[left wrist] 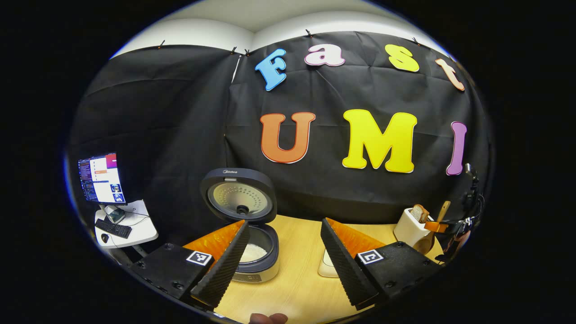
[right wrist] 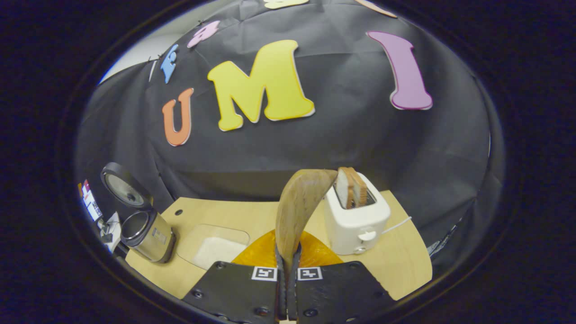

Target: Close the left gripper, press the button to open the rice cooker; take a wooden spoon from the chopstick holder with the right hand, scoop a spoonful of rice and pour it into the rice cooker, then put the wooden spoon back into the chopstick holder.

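While lid stands up: round dark-lidded silver rice cooker (left wrist: 254, 234) open, white rice inside
Right hand-held gripper (right wrist: 288, 265): clamped on pale wooden spoon (right wrist: 297, 211)
Left hand-held gripper (left wrist: 283, 265): fingers spread wide

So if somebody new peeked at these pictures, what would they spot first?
Probably the wooden spoon, standing up right in the middle of the right gripper view, pinched between the right gripper's fingers. Next, the rice cooker at the table's left end, its lid flipped wide open with white rice showing inside. Then the white toaster on the right with bread sticking out.
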Demonstrator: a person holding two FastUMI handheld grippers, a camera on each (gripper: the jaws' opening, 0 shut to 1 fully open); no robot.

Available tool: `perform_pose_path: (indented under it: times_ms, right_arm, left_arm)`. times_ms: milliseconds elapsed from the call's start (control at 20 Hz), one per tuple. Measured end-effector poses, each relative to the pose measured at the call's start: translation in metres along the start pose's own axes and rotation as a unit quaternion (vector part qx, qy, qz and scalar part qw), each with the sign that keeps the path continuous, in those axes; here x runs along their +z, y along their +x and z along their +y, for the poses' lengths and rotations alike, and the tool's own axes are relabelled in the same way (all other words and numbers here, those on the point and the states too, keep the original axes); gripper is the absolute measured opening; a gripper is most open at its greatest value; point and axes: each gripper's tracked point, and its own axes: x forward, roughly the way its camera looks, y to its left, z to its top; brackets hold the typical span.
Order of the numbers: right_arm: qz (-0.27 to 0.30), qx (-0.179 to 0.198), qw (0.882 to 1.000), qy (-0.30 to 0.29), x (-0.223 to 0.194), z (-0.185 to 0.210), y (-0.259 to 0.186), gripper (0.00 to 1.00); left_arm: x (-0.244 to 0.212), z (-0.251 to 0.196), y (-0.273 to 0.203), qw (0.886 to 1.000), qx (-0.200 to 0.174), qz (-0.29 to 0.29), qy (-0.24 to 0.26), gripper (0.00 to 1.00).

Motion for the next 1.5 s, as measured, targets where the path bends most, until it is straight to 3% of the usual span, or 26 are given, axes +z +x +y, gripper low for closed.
perform_pose_path:
  times_ms: [200, 450, 900, 1150, 1400, 1500]
  right_arm:
    - [-0.023, 0.026, 0.999, 0.001, 0.013, 0.069, 0.026, 0.02]
    - [-0.005, 0.04, 0.999, 0.006, -0.018, 0.13, 0.075, 0.02]
    - [0.027, -0.019, 0.998, -0.055, -0.087, 0.152, 0.156, 0.02]
    - [0.043, -0.057, 0.993, -0.091, -0.112, 0.149, 0.175, 0.02]
    - [0.058, -0.063, 0.993, -0.084, -0.13, 0.168, 0.191, 0.02]
    - [0.066, -0.045, 0.996, -0.049, -0.136, 0.185, 0.192, 0.0]
  left_arm:
    - [-0.006, 0.026, 0.0, 1.0, 0.005, 0.005, 0.003, 1.0]
    - [-0.011, 0.053, 0.009, 1.0, 0.0, 0.016, 0.009, 1.0]
    - [-0.024, 0.1, 0.033, 0.999, -0.004, 0.041, 0.016, 1.0]
    - [-0.033, 0.121, 0.04, 0.998, 0.0, 0.052, 0.016, 1.0]
    - [-0.034, 0.137, 0.044, 0.998, 0.006, 0.054, 0.02, 1.0]
    - [-0.034, 0.143, 0.045, 0.998, 0.011, 0.054, 0.021, 1.0]
